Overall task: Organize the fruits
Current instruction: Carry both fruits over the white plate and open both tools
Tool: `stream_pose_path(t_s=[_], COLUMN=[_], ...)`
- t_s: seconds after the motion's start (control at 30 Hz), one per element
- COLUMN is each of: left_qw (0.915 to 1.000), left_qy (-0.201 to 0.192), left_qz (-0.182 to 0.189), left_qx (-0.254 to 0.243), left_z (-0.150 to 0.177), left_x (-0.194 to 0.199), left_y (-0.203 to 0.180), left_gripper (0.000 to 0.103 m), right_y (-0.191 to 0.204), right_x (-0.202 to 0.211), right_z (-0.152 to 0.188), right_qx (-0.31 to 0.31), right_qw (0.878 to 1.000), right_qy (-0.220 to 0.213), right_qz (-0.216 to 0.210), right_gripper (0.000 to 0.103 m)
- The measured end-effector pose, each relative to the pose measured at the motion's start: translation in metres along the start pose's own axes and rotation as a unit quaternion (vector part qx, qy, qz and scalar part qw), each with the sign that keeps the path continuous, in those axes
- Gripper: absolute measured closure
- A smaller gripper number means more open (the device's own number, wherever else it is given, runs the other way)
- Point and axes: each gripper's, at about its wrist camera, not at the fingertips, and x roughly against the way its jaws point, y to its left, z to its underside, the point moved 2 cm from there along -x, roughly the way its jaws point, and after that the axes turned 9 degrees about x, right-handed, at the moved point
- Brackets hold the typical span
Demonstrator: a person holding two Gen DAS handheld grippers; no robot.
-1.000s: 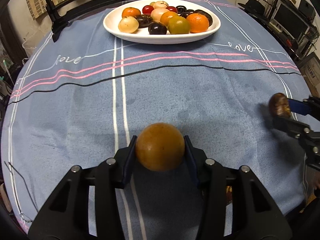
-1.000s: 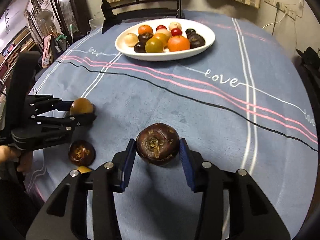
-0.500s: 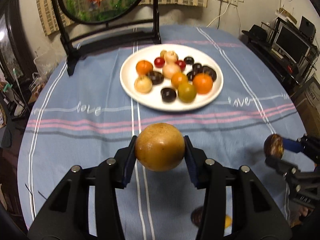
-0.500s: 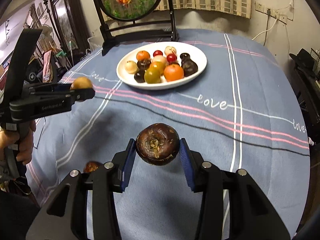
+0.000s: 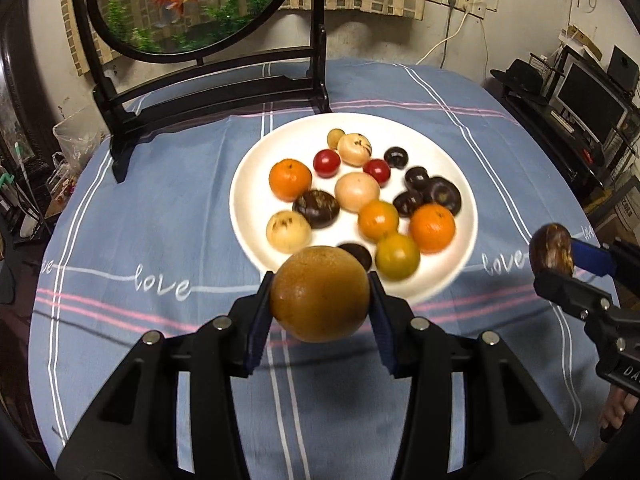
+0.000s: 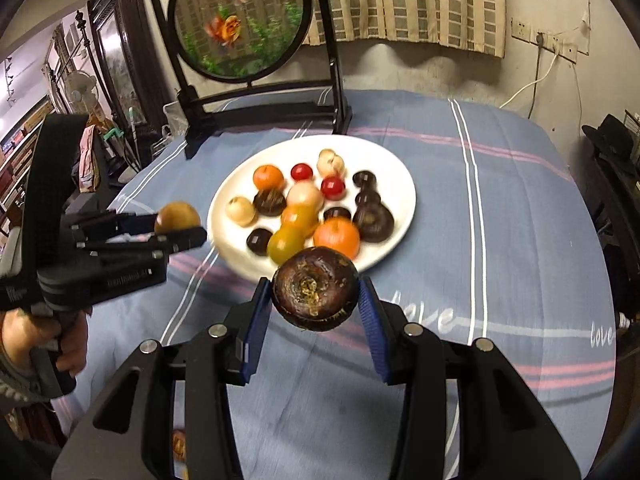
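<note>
My left gripper (image 5: 320, 296) is shut on a round golden-brown fruit (image 5: 320, 294), held in the air just before the near rim of the white plate (image 5: 256, 168). My right gripper (image 6: 315, 288) is shut on a dark brown mangosteen-like fruit (image 6: 315, 286), also lifted, near the plate's (image 6: 396, 176) front edge. The plate holds several fruits: oranges, red cherry-like ones, pale ones and dark ones. The right gripper (image 5: 554, 264) shows at the right of the left wrist view with its dark fruit (image 5: 551, 249). In the right wrist view the left gripper (image 6: 178, 226) carries the golden fruit (image 6: 177, 217).
A round fish-painting screen on a black stand (image 5: 216, 92) sits behind the plate on the blue striped tablecloth (image 5: 152, 208). A small orange fruit (image 6: 179, 444) lies on the cloth at the near left. Shelves and a monitor (image 5: 588, 100) stand to the right.
Both grippers have risen and advanced toward the plate with their fruits still held. The plate now looms larger and nearer, and the fish screen has come into view.
</note>
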Motion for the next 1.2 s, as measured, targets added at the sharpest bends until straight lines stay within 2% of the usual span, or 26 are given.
stream_pose_path(t_s=[0.2, 0.43, 0.83, 0.87, 0.9, 0.93, 1.03, 1.1, 1.2], left_qw=[1.0000, 1.0000, 0.9998, 0.9998, 0.9998, 0.9998, 1.0000, 1.0000, 0.9993], left_qy=[-0.003, -0.003, 0.011, 0.012, 0.014, 0.016, 0.004, -0.005, -0.002], left_qz=[0.006, 0.007, 0.014, 0.014, 0.013, 0.011, 0.003, 0.001, 0.034], left_qx=[0.002, -0.002, 0.004, 0.004, 0.005, 0.006, 0.008, 0.009, 0.018], left_z=[-0.031, -0.058, -0.067, -0.067, -0.067, -0.067, -0.066, -0.064, -0.048], left_x=[-0.026, -0.051, -0.080, -0.081, -0.082, -0.083, -0.075, -0.064, -0.032], left_y=[-0.001, -0.002, -0.006, -0.006, -0.006, -0.006, -0.004, -0.002, 0.004], left_gripper=[0.058, 0.058, 0.057, 0.057, 0.057, 0.056, 0.039, 0.038, 0.038], right_y=[-0.014, -0.024, -0.034, -0.037, -0.038, -0.039, -0.038, -0.036, -0.031], right_x=[-0.033, -0.061, -0.102, -0.105, -0.106, -0.106, -0.097, -0.086, -0.058], right_z=[-0.034, -0.058, -0.074, -0.074, -0.074, -0.075, -0.075, -0.073, -0.056], right_qx=[0.002, -0.003, -0.011, -0.018, -0.023, -0.026, -0.022, -0.014, -0.017], right_qw=[1.000, 1.000, 1.000, 1.000, 0.999, 0.999, 1.000, 1.000, 1.000], right_qy=[-0.001, -0.001, 0.015, 0.018, 0.019, 0.020, 0.006, 0.002, -0.008], right_qz=[0.005, 0.002, -0.010, -0.014, -0.015, -0.011, 0.000, 0.004, -0.009], right_gripper=[0.059, 0.059, 0.057, 0.053, 0.036, 0.029, 0.026, 0.027, 0.026])
